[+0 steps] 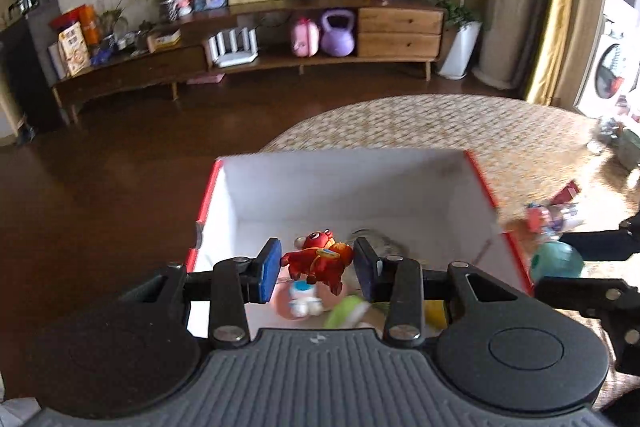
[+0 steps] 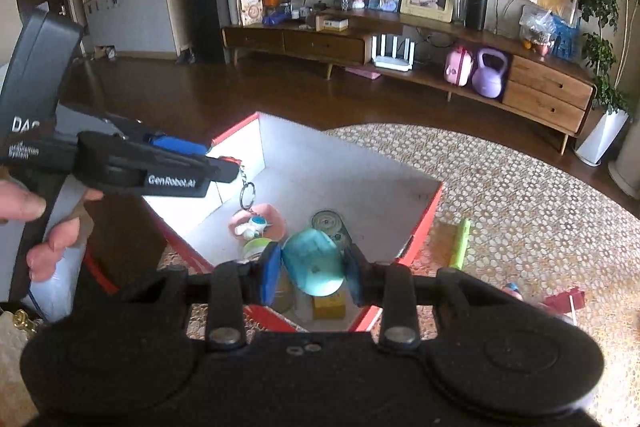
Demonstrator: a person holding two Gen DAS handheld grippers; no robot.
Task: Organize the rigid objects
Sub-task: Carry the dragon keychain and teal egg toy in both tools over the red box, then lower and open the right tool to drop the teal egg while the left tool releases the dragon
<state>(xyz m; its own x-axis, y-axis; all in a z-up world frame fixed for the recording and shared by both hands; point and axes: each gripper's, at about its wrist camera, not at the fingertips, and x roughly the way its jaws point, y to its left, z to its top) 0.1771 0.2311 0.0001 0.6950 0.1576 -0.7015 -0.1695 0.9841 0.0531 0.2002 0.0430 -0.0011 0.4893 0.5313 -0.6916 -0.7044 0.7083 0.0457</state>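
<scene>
My left gripper (image 1: 316,269) is pinching a red toy figure (image 1: 318,261), the right gripper (image 2: 313,269) is clamped on a teal ball (image 2: 314,261), both over the red-edged white box (image 2: 360,171) where a pink toy (image 2: 258,223) sits, with a green tube (image 2: 460,243) beside it on the mat (image 2: 520,211).

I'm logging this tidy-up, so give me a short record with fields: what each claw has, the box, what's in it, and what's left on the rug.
left claw: shut on a red toy figure, over the box
right claw: shut on a teal round thing, over the box
box: open, red outside, white inside, on a woven rug
inside the box: pink and white toy, round tin, yellow block, others blurred
left on the rug: green stick, red item
</scene>
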